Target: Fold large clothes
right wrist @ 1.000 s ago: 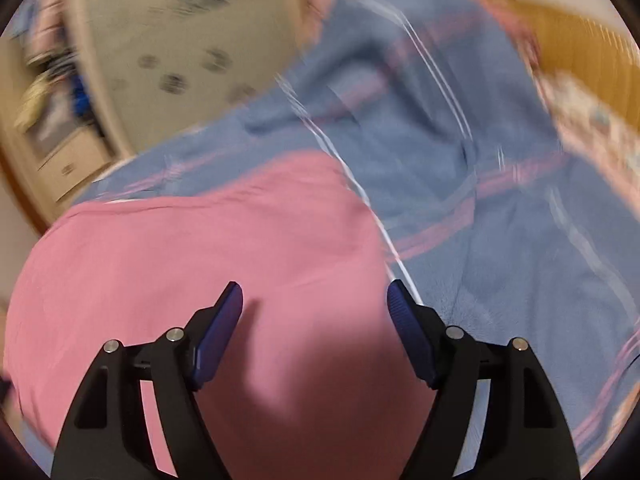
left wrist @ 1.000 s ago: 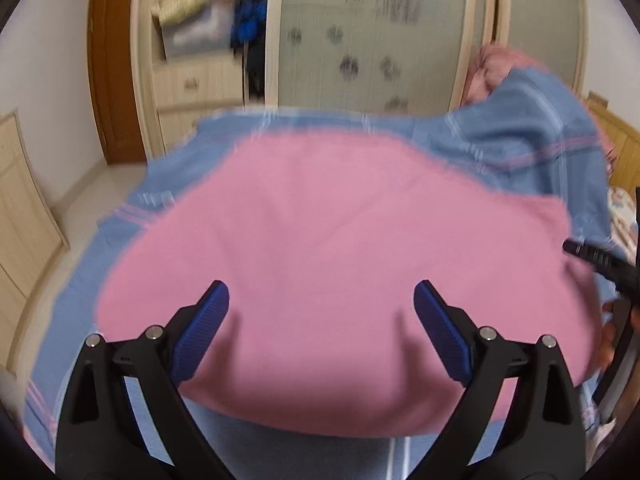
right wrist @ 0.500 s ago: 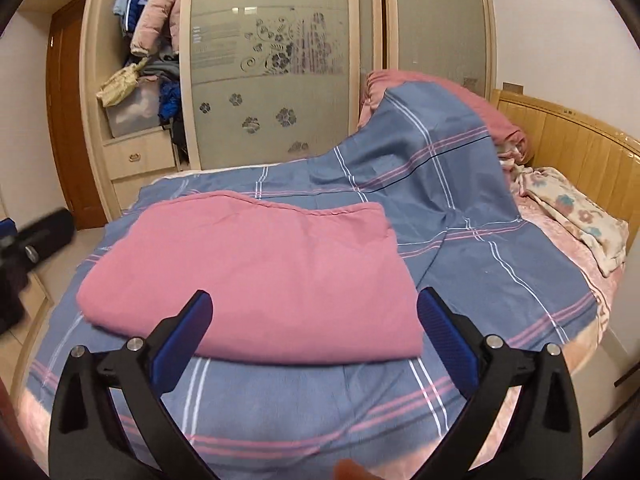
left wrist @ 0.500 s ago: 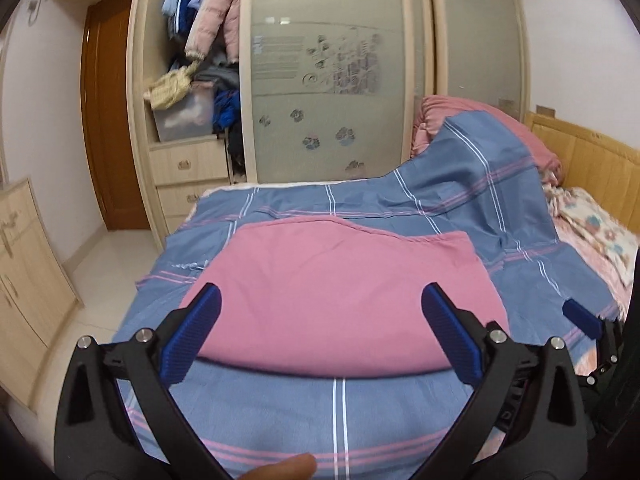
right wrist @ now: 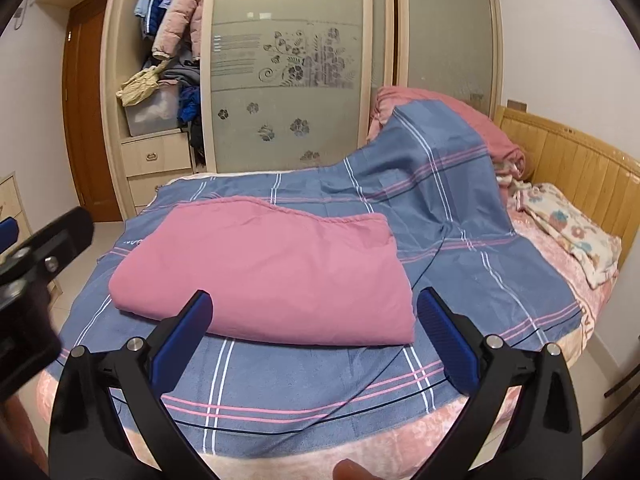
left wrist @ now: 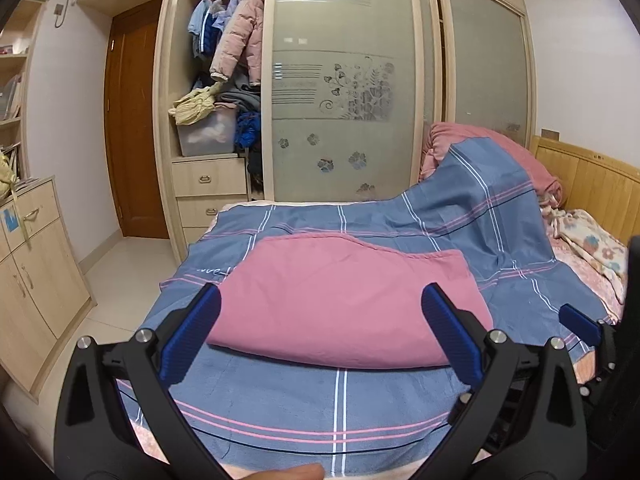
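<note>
A pink cloth [left wrist: 344,296] lies folded into a flat rectangle on the blue striped bedsheet [left wrist: 336,412]; it also shows in the right wrist view [right wrist: 264,268]. My left gripper [left wrist: 320,332] is open and empty, held back above the bed's near edge, clear of the cloth. My right gripper [right wrist: 316,330] is open and empty too, also back from the cloth. The right gripper's blue fingertip [left wrist: 580,322] shows at the right of the left wrist view.
A wardrobe with frosted sliding doors [left wrist: 344,120] and hanging clothes [left wrist: 236,40] stands behind the bed. A wooden headboard [right wrist: 560,156], pink pillows under the sheet [right wrist: 452,120] and a floral cloth [right wrist: 572,236] are at right. A low cabinet [left wrist: 28,260] stands at left.
Both grippers have pulled back and up from close over the pink cloth to beyond the bed's near edge. The cloth stays folded on the sheet.
</note>
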